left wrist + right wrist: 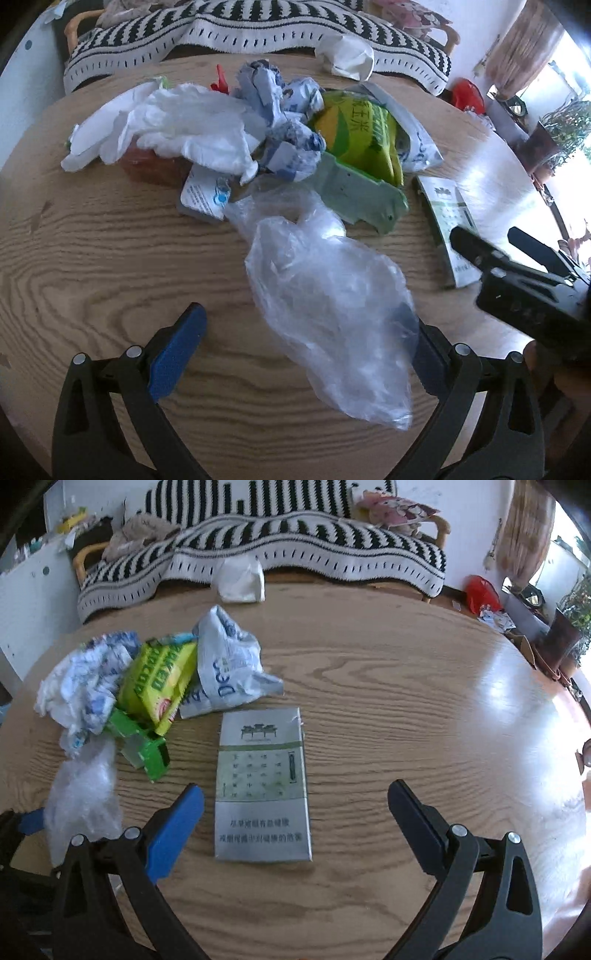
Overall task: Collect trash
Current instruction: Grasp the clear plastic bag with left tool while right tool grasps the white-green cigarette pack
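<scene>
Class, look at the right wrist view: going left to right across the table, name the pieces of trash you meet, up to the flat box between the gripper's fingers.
Clear plastic bag → crumpled blue-and-white paper → yellow-green snack packet → silver crumpled wrapper → flat grey-green box.

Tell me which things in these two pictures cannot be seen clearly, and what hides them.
- Left wrist view: the reddish item is mostly covered by the white plastic bag; its kind is unclear.
- Left wrist view: the left gripper's right fingertip is veiled by the clear plastic bag.
- Left wrist view: the cigarette pack is partly hidden by the right gripper.
- Right wrist view: the clear plastic bag's lower end sits behind the gripper frame.
</scene>
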`<state>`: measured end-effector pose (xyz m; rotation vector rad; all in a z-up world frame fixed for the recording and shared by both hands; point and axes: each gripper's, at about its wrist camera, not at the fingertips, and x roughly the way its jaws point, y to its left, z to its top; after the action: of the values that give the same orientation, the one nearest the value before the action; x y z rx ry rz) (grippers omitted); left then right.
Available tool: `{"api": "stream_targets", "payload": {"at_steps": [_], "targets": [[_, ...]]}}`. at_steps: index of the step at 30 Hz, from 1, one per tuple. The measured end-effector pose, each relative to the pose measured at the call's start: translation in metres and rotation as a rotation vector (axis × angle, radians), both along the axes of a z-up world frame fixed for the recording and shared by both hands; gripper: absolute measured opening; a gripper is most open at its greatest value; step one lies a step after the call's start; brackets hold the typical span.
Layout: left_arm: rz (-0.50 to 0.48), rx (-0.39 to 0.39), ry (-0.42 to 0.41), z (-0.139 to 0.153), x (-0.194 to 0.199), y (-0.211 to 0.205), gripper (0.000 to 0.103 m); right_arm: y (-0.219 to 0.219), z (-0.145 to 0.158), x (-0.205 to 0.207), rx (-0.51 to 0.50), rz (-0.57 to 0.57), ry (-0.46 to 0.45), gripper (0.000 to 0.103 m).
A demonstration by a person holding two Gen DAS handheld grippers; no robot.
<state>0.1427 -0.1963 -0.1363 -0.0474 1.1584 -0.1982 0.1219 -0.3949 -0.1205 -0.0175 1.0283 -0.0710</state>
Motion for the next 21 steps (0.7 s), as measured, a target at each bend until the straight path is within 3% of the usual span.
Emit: {"api": "stream_targets", "payload": {"at_steps": [6, 17, 21], "targets": [[-0.024, 0.033, -0.027, -0.002, 0.008, 0.000, 0.097, -0.005, -0.019, 0.018, -0.020, -0.007, 0.045, 0.096], [-0.052, 0.082, -0.064, -0.004, 0.005, -0.005, 0.097, -0.012, -0.026, 0.009, 0.042, -0.007, -0.022, 0.098], [-0.061, 0.107, -0.048, -0.005, 0.003, -0.005, 0.097, -0.013, -0.026, 0.010, 0.047, 0.009, -0.006, 0.098]]}}
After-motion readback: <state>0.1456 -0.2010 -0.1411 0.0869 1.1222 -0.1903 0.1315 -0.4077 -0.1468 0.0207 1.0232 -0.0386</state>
